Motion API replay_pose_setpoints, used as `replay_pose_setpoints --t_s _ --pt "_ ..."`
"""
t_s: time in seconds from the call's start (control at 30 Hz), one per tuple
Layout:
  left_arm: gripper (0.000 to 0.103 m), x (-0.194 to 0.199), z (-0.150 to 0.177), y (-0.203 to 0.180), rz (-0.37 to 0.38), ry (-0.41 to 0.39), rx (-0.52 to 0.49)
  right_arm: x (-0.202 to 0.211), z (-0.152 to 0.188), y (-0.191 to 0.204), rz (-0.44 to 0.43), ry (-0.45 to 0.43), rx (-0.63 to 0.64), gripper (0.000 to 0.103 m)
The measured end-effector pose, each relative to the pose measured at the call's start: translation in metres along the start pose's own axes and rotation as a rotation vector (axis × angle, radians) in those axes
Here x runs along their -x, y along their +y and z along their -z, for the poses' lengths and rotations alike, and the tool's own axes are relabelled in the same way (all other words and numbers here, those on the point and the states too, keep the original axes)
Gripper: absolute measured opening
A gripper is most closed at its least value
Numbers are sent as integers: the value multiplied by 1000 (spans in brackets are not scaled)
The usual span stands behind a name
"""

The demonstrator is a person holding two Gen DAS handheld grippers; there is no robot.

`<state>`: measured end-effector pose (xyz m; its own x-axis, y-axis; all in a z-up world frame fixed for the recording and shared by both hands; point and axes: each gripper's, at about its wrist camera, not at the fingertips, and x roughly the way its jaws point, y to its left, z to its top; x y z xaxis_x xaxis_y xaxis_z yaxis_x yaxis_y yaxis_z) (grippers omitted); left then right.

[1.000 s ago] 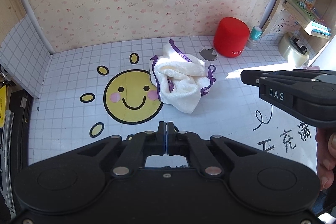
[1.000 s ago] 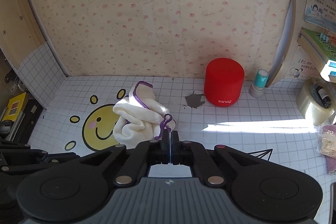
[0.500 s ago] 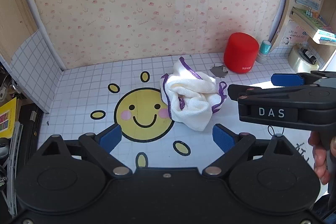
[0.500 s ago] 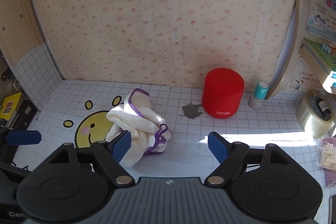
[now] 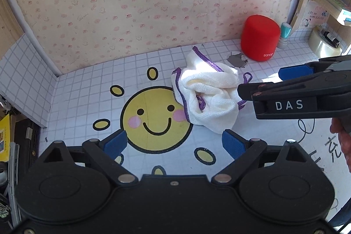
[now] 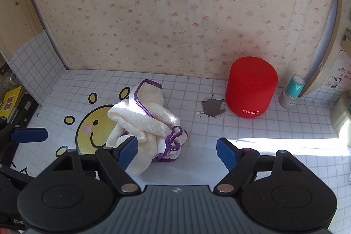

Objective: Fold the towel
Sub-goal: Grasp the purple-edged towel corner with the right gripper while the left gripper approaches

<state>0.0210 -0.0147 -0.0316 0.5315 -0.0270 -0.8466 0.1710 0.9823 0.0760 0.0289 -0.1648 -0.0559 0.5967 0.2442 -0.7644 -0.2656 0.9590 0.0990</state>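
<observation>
The towel point(image 5: 209, 98) was white with a purple edge. It lay in a crumpled heap on the table point(image 5: 87, 89), with one corner sticking up at the far side. Its left part sat on the right edge of a yellow smiley sun sticker point(image 5: 153, 118). A small purple loop point(image 5: 247, 77) poked out on its right side.

The left claw point(image 5: 174, 143) was just near the towel, low over the sticker. Its two blue pads point(image 5: 115, 143) were spread wide apart and held nothing. The right pad was very close to the near edge of the towel, but it was hard to tell if it touched.

The right claw point(image 6: 176, 151) was also spread wide and held nothing. In its own view, the towel point(image 6: 144, 122) was just in front of it, and the left blue pad point(image 6: 128, 151) covered part of the near edge. From the left view, this claw came in from the right side with "DAS" written on it, and a bit of a hand point(image 5: 343, 142) showed behind it.

A little way right of the towel was a torn grey patch point(image 6: 214, 106) in the table cover. Just past that stood a red Sanag speaker point(image 6: 251, 88) by the flowered wall point(image 6: 175, 3). A small teal-topped stamp point(image 6: 292, 91) stood to its right.
</observation>
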Motion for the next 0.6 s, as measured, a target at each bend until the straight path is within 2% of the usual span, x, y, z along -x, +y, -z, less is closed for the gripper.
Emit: replay_pose_setpoints --t_s 0.23,0.3,0.37,0.6 --pt "94 -8 -5 -1 25 9 -13 -16 -1 0 -20 41 2 49" --pt "94 -12 -6 -3 37 11 -21 -22 -1 0 -33 55 -2 30" --pt "94 -16 -7 -3 59 19 -22 -25 -1 0 -43 63 2 15" --pt "94 -26 -7 -7 81 24 -59 -32 2 -1 -71 79 7 8"
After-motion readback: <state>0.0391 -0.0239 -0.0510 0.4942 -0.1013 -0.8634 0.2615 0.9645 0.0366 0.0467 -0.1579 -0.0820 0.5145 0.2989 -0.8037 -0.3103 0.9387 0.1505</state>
